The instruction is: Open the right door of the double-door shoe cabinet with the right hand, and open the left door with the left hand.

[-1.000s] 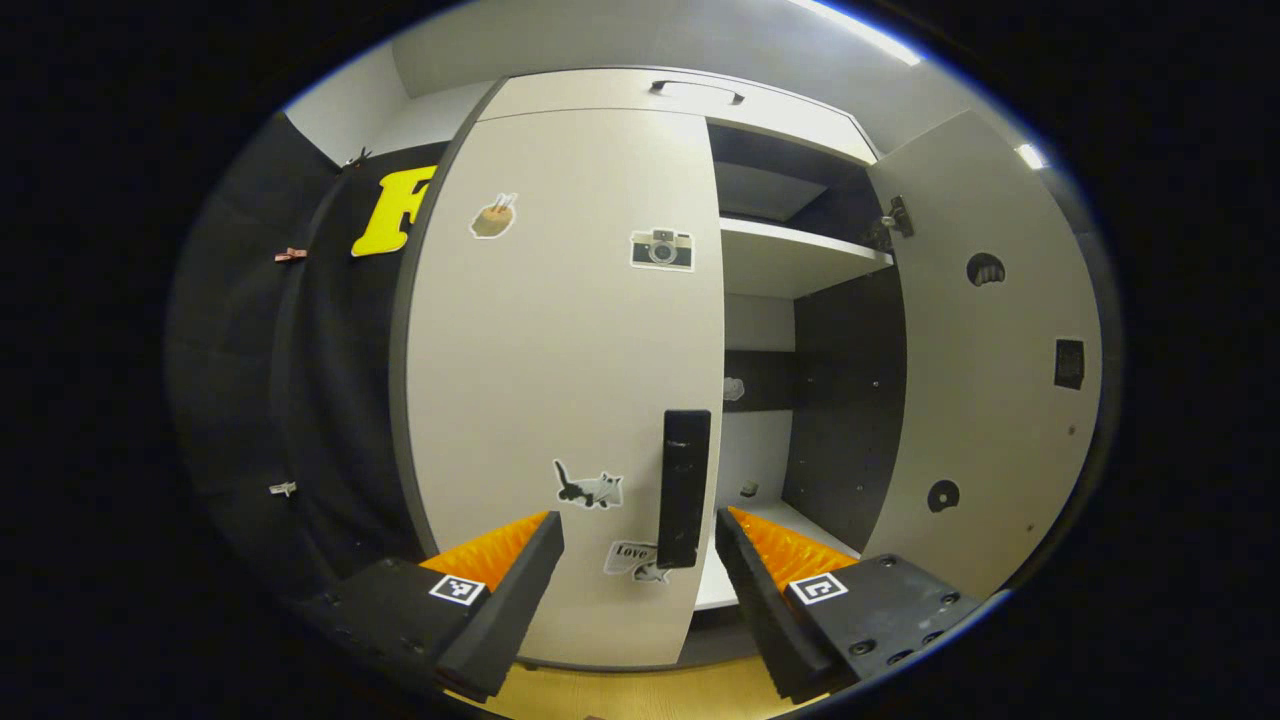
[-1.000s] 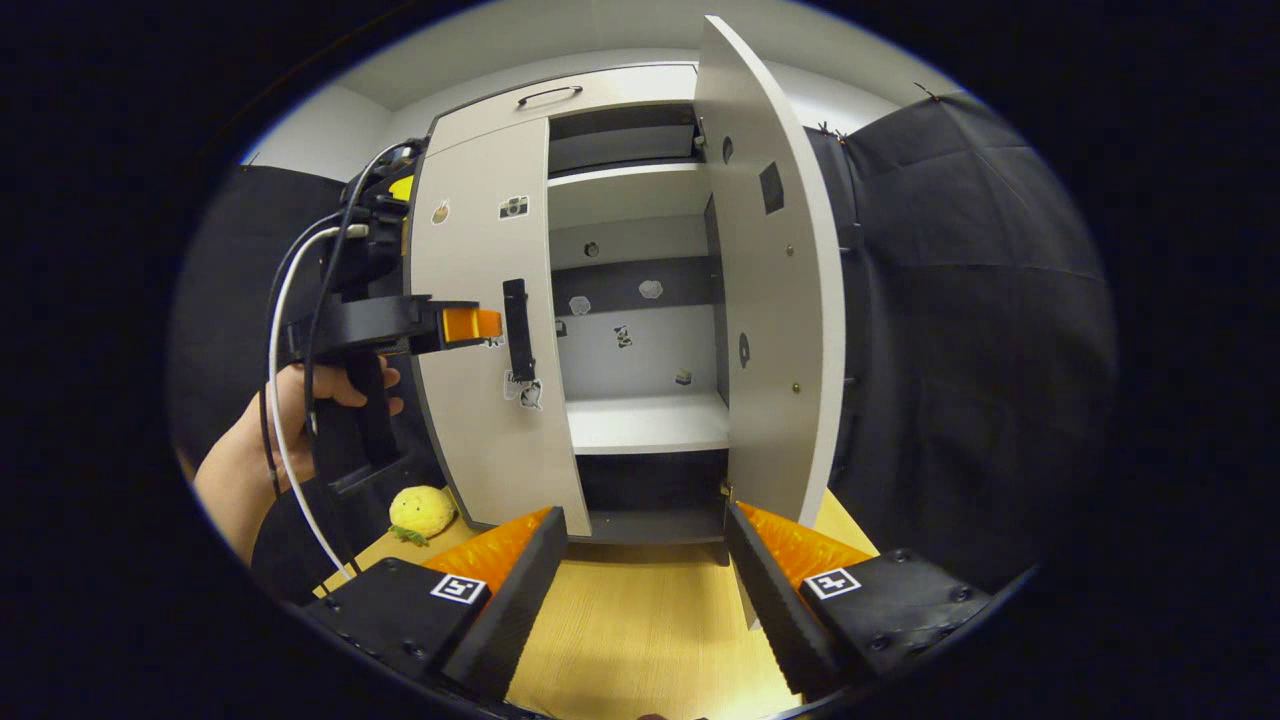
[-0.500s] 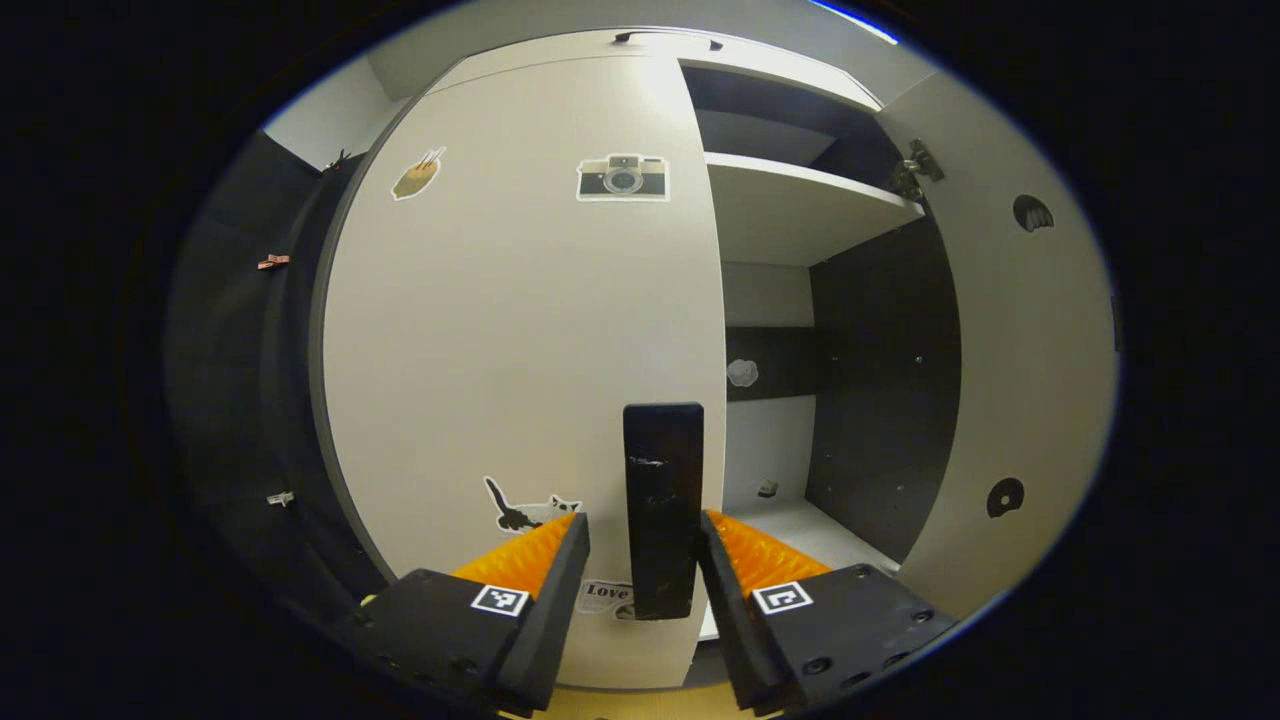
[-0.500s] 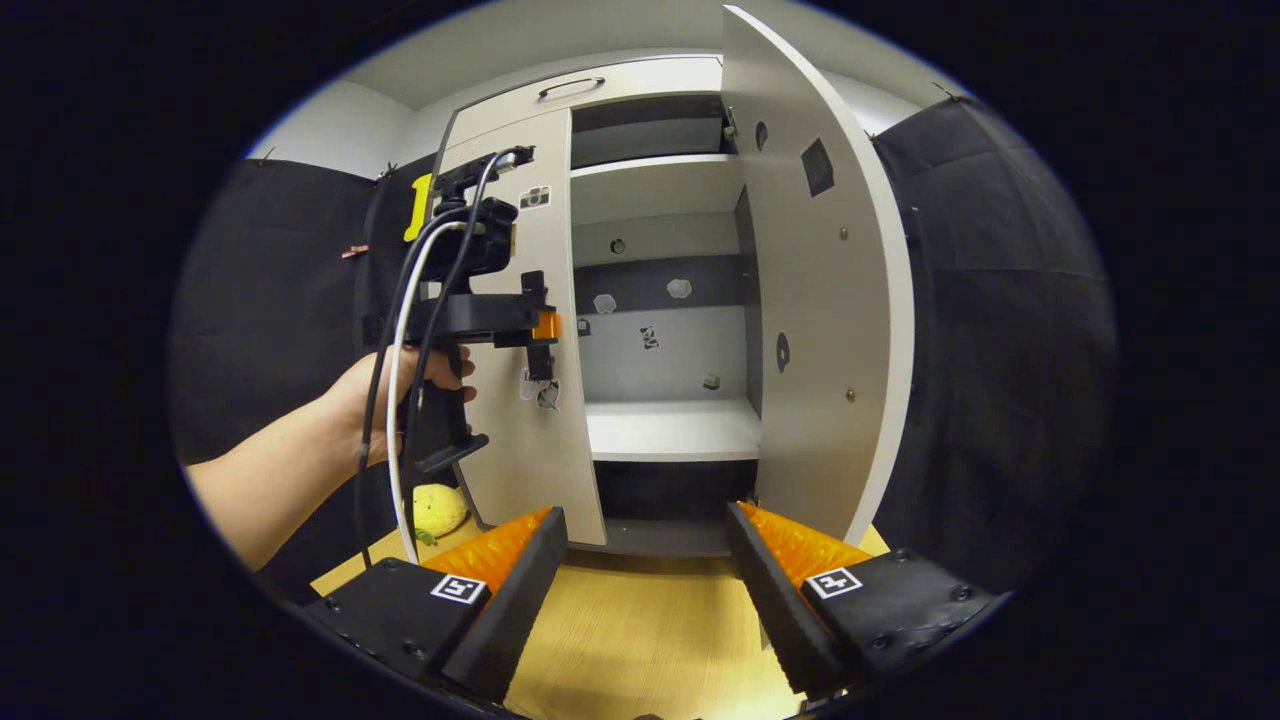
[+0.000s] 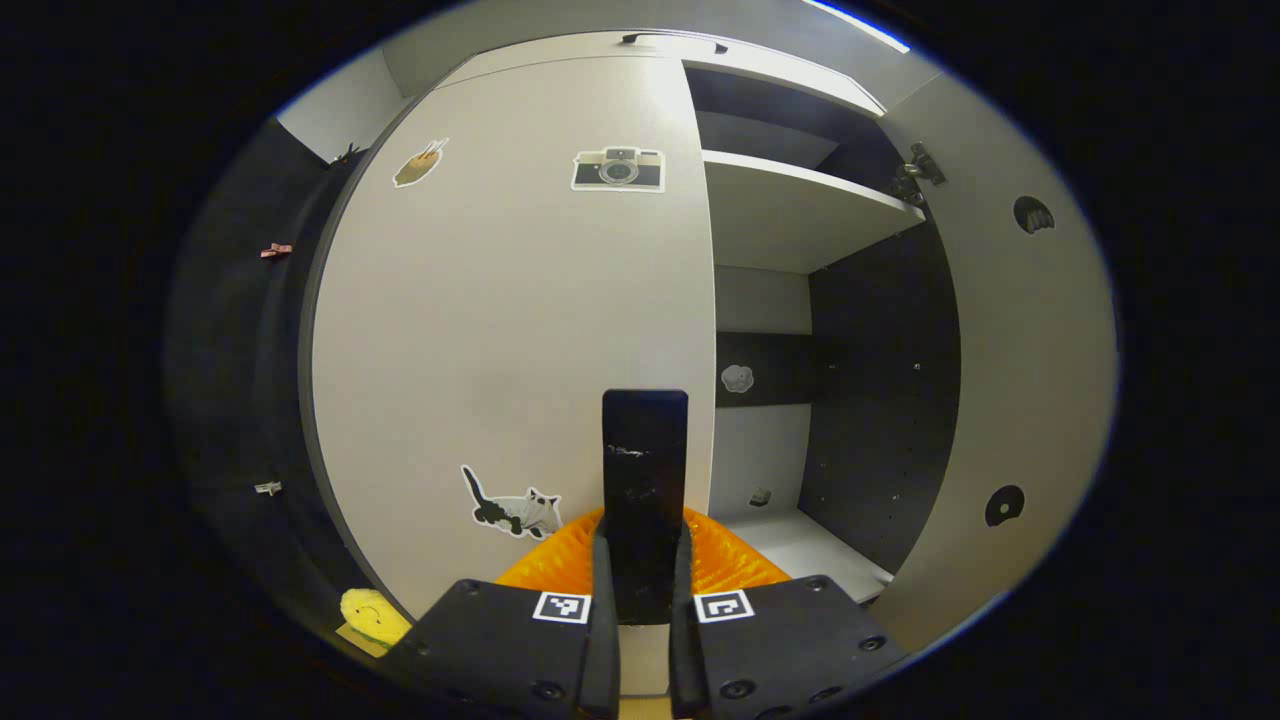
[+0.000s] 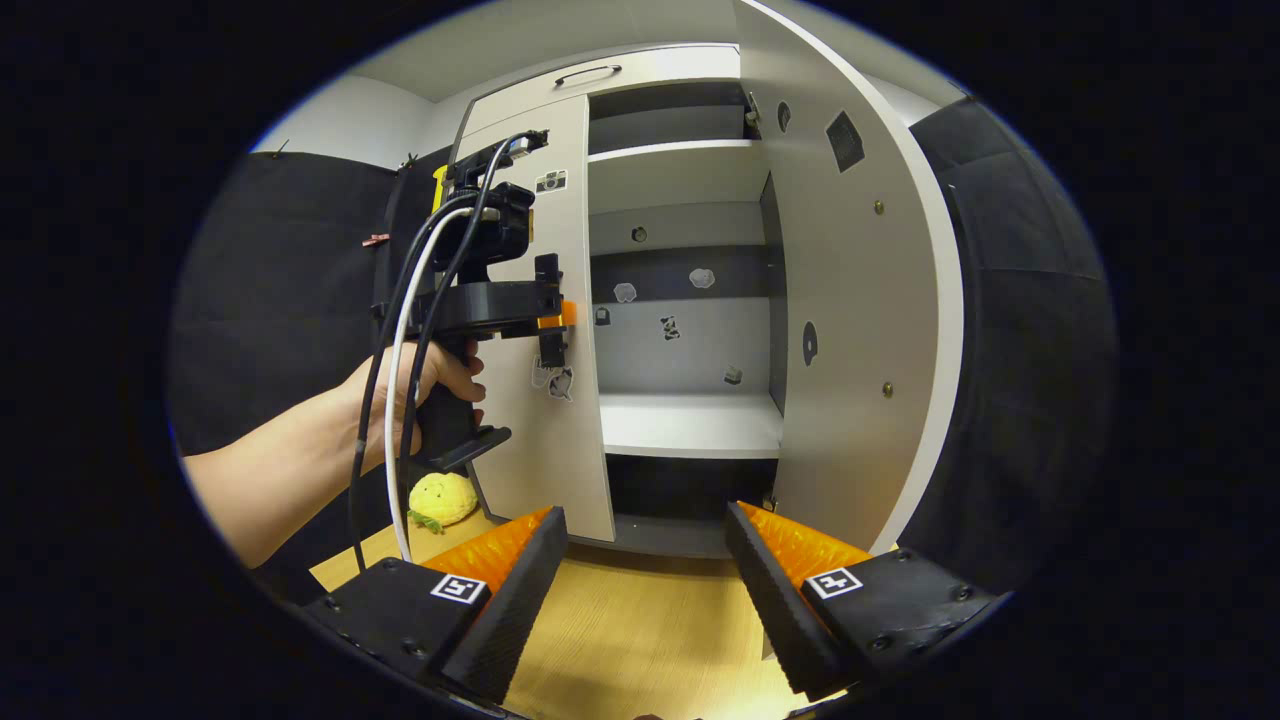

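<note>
Since the earlier frame the left gripper (image 5: 640, 590) has closed both fingers onto the black handle (image 5: 645, 470) of the left door (image 5: 500, 330), which stands closed. The right door (image 6: 850, 330) hangs wide open, baring the shelf (image 6: 690, 425). A yellow plush toy (image 6: 443, 498) lies near the cabinet's left foot. A hand (image 6: 440, 375) holds the left gripper level; the right gripper (image 6: 645, 580) hovers spread, empty, over the wooden floor (image 6: 640, 640).

Pretty plain booth here: black cloth wall (image 6: 290, 270) hanging on both sides, with a pale painted wall (image 6: 340, 125) showing above it at the back. The floor is light wood-grain boards (image 6: 640, 630), and a bright ceiling strip light (image 5: 855, 22) glows along the top edge of the left gripper view.
</note>
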`<state>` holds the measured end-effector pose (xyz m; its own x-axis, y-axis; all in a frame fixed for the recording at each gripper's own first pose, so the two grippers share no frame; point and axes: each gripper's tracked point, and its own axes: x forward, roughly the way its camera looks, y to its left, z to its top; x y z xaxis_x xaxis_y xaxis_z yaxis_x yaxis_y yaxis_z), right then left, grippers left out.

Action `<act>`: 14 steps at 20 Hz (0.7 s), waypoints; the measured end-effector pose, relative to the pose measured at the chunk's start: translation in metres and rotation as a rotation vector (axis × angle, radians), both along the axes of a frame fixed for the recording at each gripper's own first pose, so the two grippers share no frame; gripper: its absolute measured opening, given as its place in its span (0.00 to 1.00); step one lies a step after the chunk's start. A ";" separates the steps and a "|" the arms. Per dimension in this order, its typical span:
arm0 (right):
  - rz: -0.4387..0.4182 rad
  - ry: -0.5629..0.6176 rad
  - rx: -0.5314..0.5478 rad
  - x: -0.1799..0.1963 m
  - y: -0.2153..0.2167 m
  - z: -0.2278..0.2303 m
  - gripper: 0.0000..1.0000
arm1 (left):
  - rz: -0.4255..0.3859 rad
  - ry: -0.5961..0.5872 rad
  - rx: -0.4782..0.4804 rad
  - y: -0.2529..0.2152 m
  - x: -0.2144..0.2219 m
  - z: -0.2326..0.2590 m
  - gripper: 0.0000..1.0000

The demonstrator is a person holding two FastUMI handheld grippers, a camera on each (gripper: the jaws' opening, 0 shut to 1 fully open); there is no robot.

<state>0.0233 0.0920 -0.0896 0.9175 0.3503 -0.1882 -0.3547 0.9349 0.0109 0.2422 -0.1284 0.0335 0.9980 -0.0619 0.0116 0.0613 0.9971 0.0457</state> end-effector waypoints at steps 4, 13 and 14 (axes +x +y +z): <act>0.007 0.016 -0.003 -0.001 -0.003 -0.006 1.00 | 0.012 0.019 0.002 0.000 0.000 0.000 0.08; -0.024 0.023 0.005 0.003 -0.006 -0.004 1.00 | -0.023 0.015 -0.007 0.013 -0.050 -0.002 0.08; -0.038 0.021 0.001 0.005 -0.008 -0.003 1.00 | -0.027 0.017 -0.013 0.017 -0.059 -0.003 0.08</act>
<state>0.0285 0.0845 -0.0923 0.9260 0.3153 -0.2075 -0.3185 0.9477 0.0188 0.1831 -0.1111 0.0303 0.9961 -0.0886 -0.0043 0.0887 0.9955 0.0319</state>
